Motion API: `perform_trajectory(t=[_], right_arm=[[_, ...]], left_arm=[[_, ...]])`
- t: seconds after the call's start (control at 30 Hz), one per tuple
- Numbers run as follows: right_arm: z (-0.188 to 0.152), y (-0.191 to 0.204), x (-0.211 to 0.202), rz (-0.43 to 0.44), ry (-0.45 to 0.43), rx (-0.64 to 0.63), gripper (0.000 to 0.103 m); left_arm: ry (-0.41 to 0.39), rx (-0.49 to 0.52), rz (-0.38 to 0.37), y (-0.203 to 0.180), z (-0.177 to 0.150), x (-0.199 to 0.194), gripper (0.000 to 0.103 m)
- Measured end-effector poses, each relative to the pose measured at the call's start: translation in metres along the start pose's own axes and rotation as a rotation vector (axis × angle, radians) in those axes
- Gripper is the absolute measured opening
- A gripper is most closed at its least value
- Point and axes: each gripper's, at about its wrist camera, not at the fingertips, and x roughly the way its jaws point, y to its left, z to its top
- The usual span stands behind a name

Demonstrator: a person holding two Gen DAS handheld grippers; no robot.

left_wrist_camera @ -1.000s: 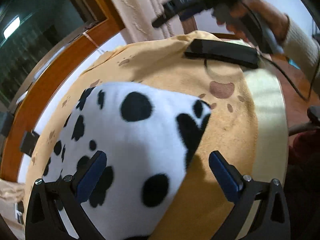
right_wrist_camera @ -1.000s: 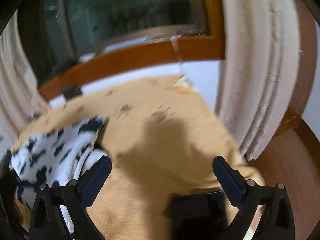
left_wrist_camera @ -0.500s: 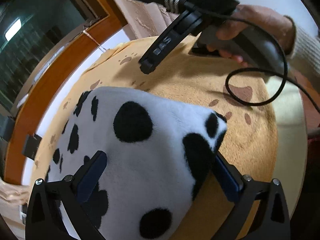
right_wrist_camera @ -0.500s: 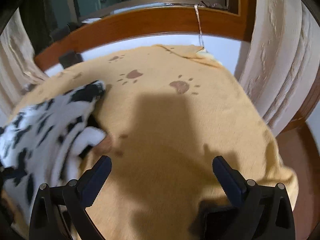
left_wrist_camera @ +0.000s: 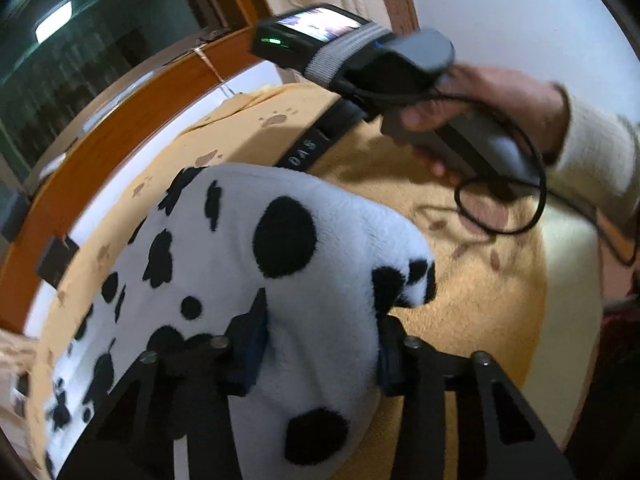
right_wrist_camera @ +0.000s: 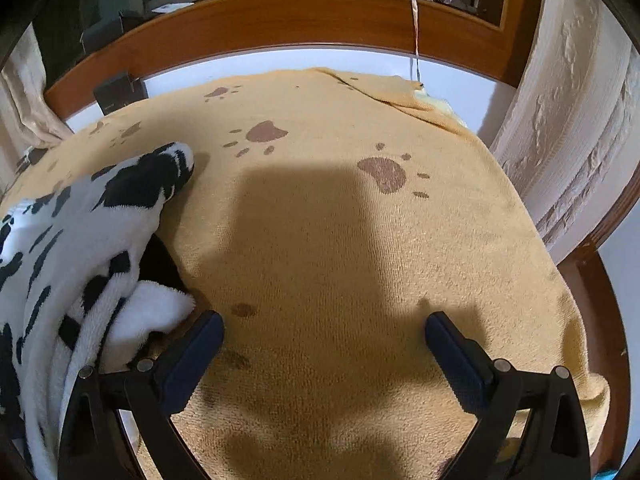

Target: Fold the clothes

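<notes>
A white fleece garment with black spots [left_wrist_camera: 224, 248] lies bunched on a tan paw-print towel [left_wrist_camera: 472, 304]. My left gripper [left_wrist_camera: 320, 344] has a fold of the fleece between its jaws, which are closing, and both blue pads press into the pile. A hand [left_wrist_camera: 464, 100] holds my right gripper above the far side of the towel, and one of its fingers [left_wrist_camera: 308, 152] dips behind the fleece. In the right wrist view my right gripper [right_wrist_camera: 324, 336] stands open just over the bare towel [right_wrist_camera: 328, 232], with the garment [right_wrist_camera: 80, 240] beside its left finger.
A wooden window frame [right_wrist_camera: 304, 16] and a white sill [right_wrist_camera: 280, 60] run behind the towel. A cream curtain [right_wrist_camera: 572, 128] hangs at the right. A small black box [right_wrist_camera: 118, 90] sits on the sill. The gripper's cable [left_wrist_camera: 500, 208] loops over the towel.
My left gripper's jaws have drawn in from wide apart onto the fleece fold. My right gripper has come down and forward, closer to the towel and the garment.
</notes>
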Motion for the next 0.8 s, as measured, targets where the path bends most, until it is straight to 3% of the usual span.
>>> perform_trajectory(t=[0.3,0.4,0.5,0.8], right_arm=[[0.002,-0.001,0.001,-0.002,-0.003,0.016,0.103],[-0.001,-0.025,-0.005,-0.023,-0.036,0.144,0.103],[-0.004,-0.054,-0.010,0.054,-0.065,0.275,0.103],[0.016,-0.021,-0.005,0.018,-0.030,0.116,0.103]], left_arm=[[-0.066,-0.254,-0.143,0.048,0.002,-0.027,0.039],[-0.089,-0.320,-0.169,0.064,0.002,-0.037,0.038],[-0.107,-0.382,-0.201,0.080,0.002,-0.044,0.038],[-0.153,-0.467,-0.218,0.100,-0.001,-0.062,0.036]])
